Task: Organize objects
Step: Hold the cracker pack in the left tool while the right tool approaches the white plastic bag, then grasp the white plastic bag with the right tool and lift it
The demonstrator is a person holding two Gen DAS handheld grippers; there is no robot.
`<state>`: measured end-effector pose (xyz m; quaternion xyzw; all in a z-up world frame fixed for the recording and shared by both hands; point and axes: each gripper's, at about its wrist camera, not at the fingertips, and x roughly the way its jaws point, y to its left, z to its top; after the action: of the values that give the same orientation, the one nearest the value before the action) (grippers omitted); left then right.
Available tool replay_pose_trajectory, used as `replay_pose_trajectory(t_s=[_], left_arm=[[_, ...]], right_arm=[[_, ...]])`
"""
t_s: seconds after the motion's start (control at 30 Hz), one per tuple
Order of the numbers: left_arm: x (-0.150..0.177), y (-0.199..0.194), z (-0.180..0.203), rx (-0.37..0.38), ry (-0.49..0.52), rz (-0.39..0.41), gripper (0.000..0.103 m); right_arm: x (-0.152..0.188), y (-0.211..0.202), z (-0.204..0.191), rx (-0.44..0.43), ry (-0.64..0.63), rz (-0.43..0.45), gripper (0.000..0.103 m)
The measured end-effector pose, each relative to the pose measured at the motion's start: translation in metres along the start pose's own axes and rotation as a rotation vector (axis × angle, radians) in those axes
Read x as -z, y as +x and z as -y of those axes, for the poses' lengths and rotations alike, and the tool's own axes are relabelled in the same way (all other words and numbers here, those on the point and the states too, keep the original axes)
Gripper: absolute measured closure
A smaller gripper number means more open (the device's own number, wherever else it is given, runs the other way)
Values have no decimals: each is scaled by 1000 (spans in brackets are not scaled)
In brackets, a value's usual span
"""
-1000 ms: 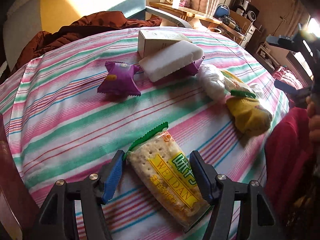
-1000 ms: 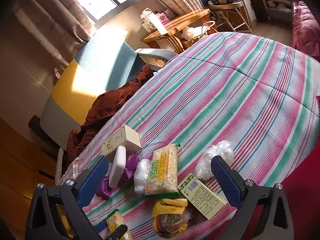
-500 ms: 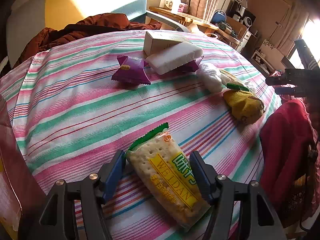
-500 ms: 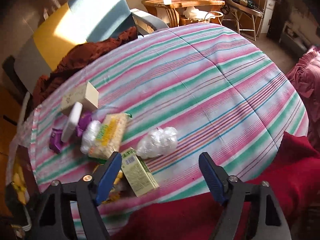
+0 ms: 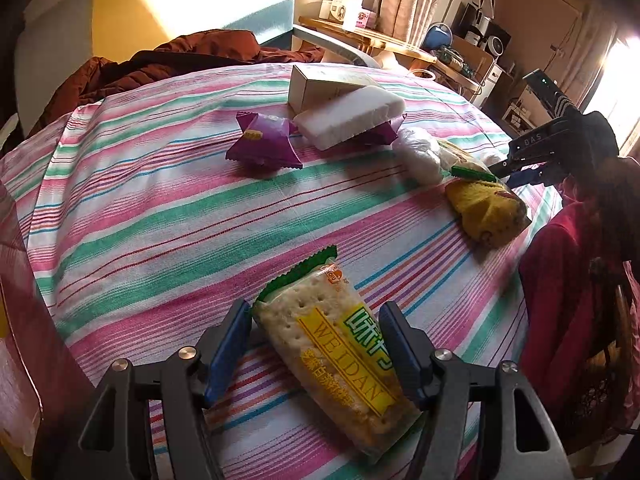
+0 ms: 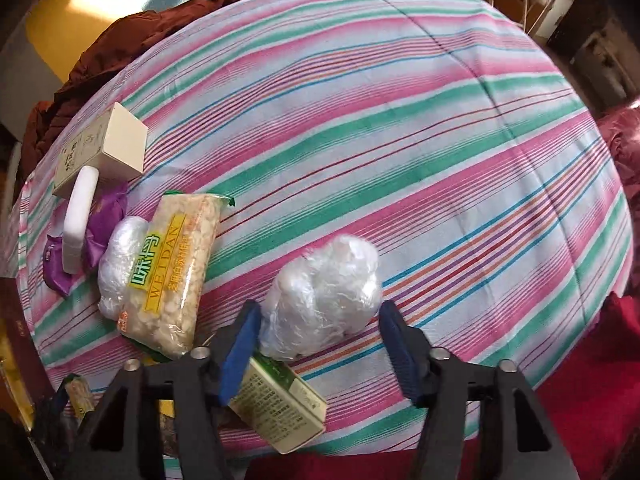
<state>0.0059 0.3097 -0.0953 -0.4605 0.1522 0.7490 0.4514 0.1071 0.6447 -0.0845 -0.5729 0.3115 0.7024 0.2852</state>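
Left gripper (image 5: 316,346): its blue fingers (image 5: 228,348) press both sides of a cracker pack (image 5: 340,360). The pack lies at the near edge of the striped table (image 5: 160,220).
Purple snack bag (image 5: 262,146): far on the table, just left of a white block (image 5: 352,116).
White block: it leans on a cream box (image 5: 320,82) behind it.
Yellow bag (image 5: 486,214): at the right edge of the table, well apart from the cracker pack.
Second cracker pack (image 6: 176,268): on the left of the table in the right camera's view, touching a small plastic wad (image 6: 118,264).
Green box (image 6: 276,404): near the table edge, partly under the left finger of the right gripper.
Right gripper (image 6: 320,338): its fingers (image 6: 400,352) are wide apart around a big plastic wad (image 6: 324,304). The left finger is close to the wad; the right one is clear of it.
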Motion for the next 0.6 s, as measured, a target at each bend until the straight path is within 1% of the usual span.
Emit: replay_pose_trajectory(t_s=[0.03,0.07,0.1,0.23,0.3,0.37,0.43,0.5,0.57,0.6], left_arm=[[0,0,0,-3,0,3,36],[1,-1,0,-1,-2,7,37],[1,-2,-1,2,-6,10,38],[3,-5,-1,2,-4,14,38],[4,-7,-2,4,-18,11,38],[5,-10,-3,10,-29,8,38],[7,-10,-4,8,-27,6,38],[8,-10,-4,2,-23,8,38],[8,-11,-3,-1,-20,7,38],[9,-11,-3,0,-19,7,38]], right_arm=[[-1,-2,3,-16,11,16,66],[0,-5,7,-27,24,30,71],[1,-6,11,-40,38,37,78],[5,-21,24,-74,80,108,84],[7,-26,32,-84,107,132,84],[10,-33,39,-104,123,164,89],[15,-44,40,-109,111,214,90],[21,-54,36,-83,71,243,90],[20,-51,38,-66,69,220,89],[18,-51,41,-70,89,217,81]])
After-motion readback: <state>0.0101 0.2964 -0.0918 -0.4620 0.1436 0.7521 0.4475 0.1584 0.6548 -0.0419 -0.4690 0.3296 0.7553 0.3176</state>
